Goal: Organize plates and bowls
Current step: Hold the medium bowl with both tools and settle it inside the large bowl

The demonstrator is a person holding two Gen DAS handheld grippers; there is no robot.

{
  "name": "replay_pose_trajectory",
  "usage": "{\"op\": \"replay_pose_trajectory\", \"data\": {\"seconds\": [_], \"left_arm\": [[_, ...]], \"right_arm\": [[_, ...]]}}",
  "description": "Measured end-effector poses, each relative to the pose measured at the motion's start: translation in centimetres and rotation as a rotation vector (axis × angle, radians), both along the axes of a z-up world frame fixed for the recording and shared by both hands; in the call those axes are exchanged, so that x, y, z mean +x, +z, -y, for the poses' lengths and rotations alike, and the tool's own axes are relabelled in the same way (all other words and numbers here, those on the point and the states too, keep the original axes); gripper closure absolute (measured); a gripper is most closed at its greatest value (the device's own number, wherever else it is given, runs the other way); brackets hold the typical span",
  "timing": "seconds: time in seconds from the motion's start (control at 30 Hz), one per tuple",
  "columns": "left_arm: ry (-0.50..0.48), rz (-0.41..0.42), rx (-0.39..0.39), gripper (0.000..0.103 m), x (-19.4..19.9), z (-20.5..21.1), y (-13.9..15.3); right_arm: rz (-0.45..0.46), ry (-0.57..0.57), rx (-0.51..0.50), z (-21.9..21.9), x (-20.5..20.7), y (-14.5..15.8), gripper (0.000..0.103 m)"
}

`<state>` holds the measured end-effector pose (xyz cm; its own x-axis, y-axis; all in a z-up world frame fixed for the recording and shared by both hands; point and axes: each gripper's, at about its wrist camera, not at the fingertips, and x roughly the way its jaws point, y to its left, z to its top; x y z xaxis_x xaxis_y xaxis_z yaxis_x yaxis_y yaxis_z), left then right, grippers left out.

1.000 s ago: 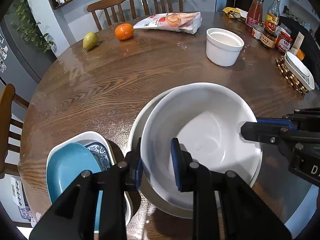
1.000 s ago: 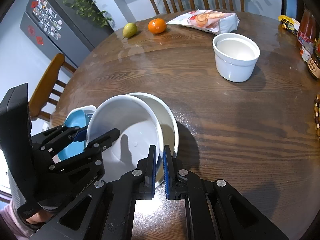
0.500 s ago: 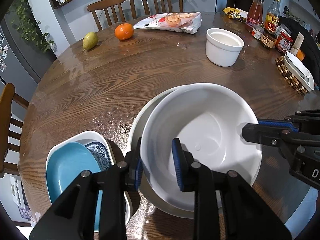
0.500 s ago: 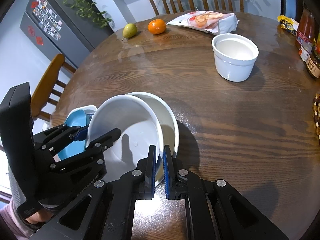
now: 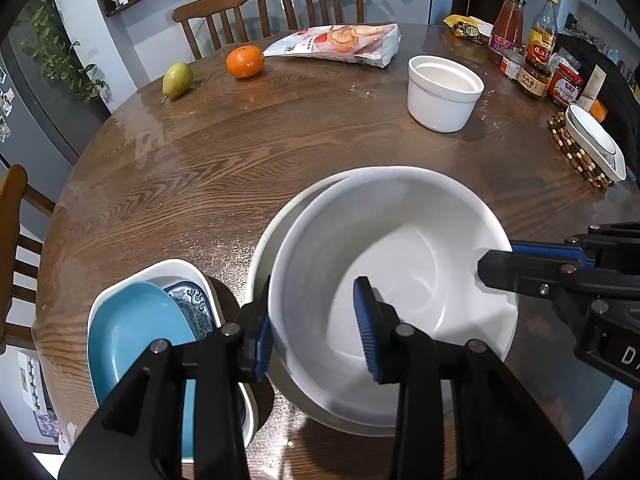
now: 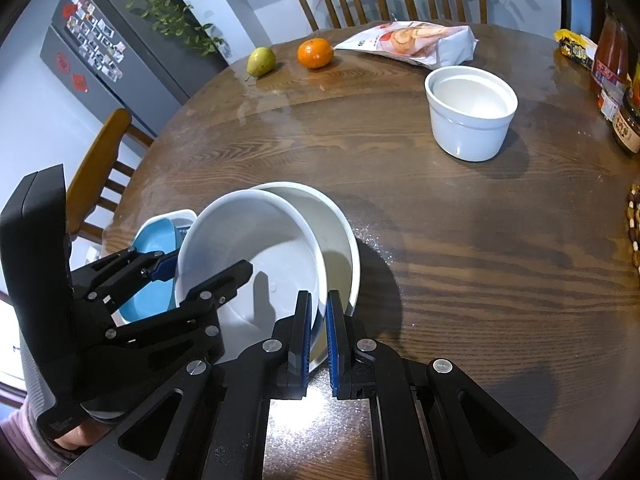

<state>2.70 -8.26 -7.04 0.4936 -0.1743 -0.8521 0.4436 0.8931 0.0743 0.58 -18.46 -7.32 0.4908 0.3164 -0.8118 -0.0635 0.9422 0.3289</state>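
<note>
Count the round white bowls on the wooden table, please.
3. A large round white bowl sits tilted inside a second large white bowl near the table edge. A smaller straight-sided white ceramic bowl stands apart, farther back. More may be hidden out of view.

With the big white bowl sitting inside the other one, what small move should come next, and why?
Probably the right gripper should let go. The upper white bowl already rests nested, slightly off-centre, in the lower white bowl. The left gripper is opening, its pads apart on either side of the rim, while the right is shut on the rim's other side. Releasing it would leave the stack free.
</note>
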Motion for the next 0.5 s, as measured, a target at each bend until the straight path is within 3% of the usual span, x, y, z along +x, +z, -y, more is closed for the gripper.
{"op": "replay_pose_trajectory", "data": {"seconds": [0.23,0.5], "left_arm": [[0.001,-0.004,-0.010,0.067,-0.05,-0.08,0.12],[-0.003,0.001,-0.017,0.057,-0.10,-0.11,0.40]], "right_arm": [[0.006,-0.005,-0.003,-0.21,-0.18,0.20,0.096],[0.019,-0.021,0.008,0.00,-0.49,0.85,0.096]]}}
